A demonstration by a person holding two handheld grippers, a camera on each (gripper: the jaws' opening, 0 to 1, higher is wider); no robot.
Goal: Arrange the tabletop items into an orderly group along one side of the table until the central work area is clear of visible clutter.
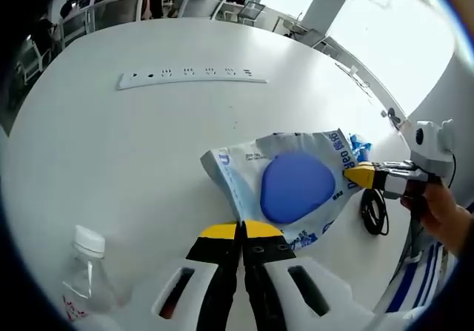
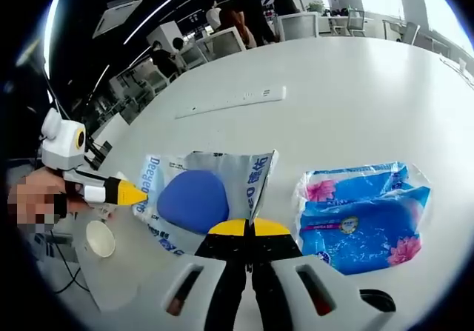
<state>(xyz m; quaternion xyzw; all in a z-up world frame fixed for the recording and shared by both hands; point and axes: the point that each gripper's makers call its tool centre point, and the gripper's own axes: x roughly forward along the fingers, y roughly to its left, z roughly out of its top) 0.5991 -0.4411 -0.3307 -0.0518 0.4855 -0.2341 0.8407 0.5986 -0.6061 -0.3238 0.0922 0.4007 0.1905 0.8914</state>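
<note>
A white plastic bag (image 1: 296, 186) with a blue oval on it lies on the round white table (image 1: 111, 138). My left gripper (image 1: 241, 231) is shut on the bag's near edge. In the left gripper view my right gripper (image 1: 361, 175) comes in from the right, held by a hand, its yellow tips pinched on the bag's far edge. In the right gripper view the same bag (image 2: 196, 198) lies in front of my right gripper (image 2: 248, 227), which is shut on its edge. My left gripper (image 2: 126, 192) grips the opposite side.
A clear bottle (image 1: 85, 272) with a white cap stands near left. A blue tissue pack (image 2: 366, 216) lies right of the bag. A paper cup (image 2: 98, 238), a black cable (image 1: 374, 212) and a socket strip (image 1: 189, 75) are also on the table. Chairs and people stand beyond.
</note>
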